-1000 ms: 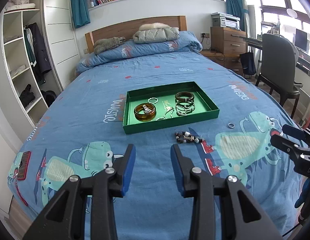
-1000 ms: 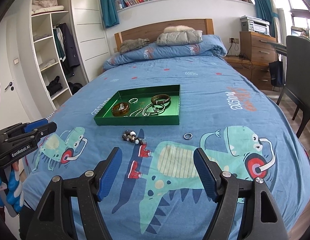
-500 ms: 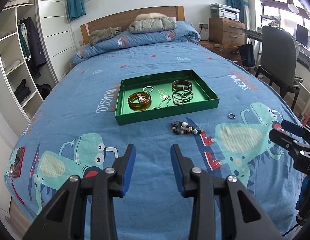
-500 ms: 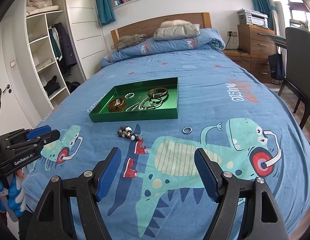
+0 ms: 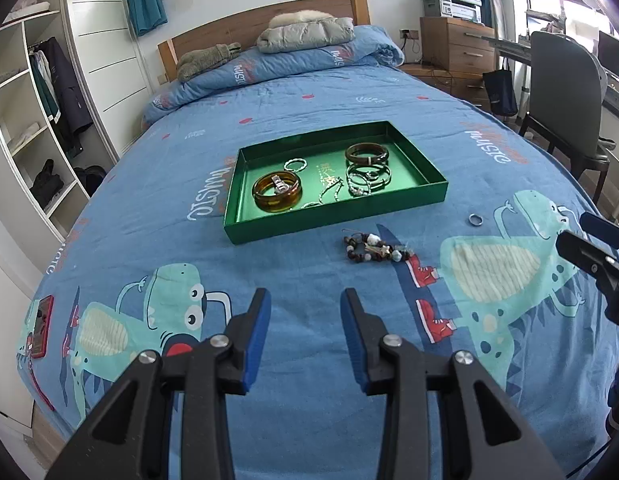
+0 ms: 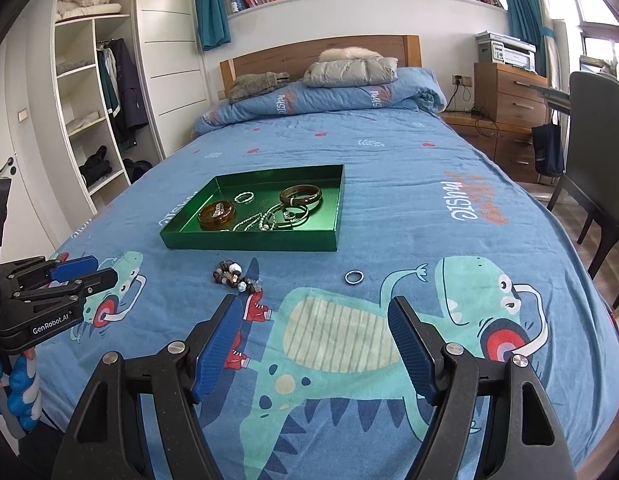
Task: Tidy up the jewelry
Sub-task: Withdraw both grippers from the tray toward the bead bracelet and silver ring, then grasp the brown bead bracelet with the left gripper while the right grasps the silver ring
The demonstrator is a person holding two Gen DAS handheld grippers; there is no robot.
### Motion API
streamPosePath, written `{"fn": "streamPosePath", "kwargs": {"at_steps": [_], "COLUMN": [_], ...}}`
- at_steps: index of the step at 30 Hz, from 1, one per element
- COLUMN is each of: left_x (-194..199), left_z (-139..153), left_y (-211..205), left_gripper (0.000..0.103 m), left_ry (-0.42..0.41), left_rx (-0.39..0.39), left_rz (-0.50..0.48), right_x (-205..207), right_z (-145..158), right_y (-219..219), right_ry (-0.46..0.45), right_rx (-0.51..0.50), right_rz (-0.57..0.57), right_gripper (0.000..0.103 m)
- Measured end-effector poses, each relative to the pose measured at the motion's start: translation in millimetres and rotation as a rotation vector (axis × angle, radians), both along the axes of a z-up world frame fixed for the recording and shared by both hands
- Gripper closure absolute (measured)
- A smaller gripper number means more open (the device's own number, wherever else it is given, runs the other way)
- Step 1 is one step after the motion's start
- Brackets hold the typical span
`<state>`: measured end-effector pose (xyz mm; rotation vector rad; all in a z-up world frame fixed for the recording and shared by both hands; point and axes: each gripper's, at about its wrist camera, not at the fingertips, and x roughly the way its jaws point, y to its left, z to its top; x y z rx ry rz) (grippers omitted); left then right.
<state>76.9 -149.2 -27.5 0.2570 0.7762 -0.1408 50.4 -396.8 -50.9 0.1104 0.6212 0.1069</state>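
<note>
Two tools (image 5: 304, 304) (image 6: 315, 322) (both agape), one tray (image 6: 245, 243), one ring (image 6: 354, 277)

The black, blue-padded right gripper (image 5: 589, 236) is cut off by the left view's right edge — its gape cannot be judged there. Beyond the tongs, the tangled silver chains (image 6: 261, 222) in the shallow green tray (image 6: 249, 243) are too small to separate — clasps unreadable.
</note>
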Motion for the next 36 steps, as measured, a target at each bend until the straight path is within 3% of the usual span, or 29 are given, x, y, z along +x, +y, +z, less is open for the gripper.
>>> {"fn": "streamPosePath", "kwargs": {"at_steps": [7, 17, 23, 25, 31, 36], "left_x": [21, 58, 85, 94, 113, 124], "left_z": [-19, -55, -74, -78, -89, -93], "left_y": [-1, -26, -42, -43, -42, -45], "left_gripper": [0.068, 0.068, 0.068, 0.068, 0.064, 0.064], "left_ry": [0.077, 0.217, 0.269, 0.3, 0.337, 0.33], "left_rx": [-0.022, -0.195, -0.249, -0.298, -0.364, -0.369], "left_rz": [0.024, 0.004, 0.011, 0.024, 0.067, 0.089], "right_x": [15, 45, 61, 67, 87, 100], "right_z": [-10, -37, -54, -58, -61, -66], "right_y": [-12, -35, -38, -38, -32, -31], "right_ry": [0.015, 0.09, 0.128, 0.137, 0.141, 0.149], "right_rx": [0.008, 0.004, 0.012, 0.01, 0.006, 0.005], "right_rz": [0.005, 0.016, 0.037, 0.047, 0.086, 0.096], "right_gripper": [0.029, 0.04, 0.041, 0.042, 0.044, 0.051]}}
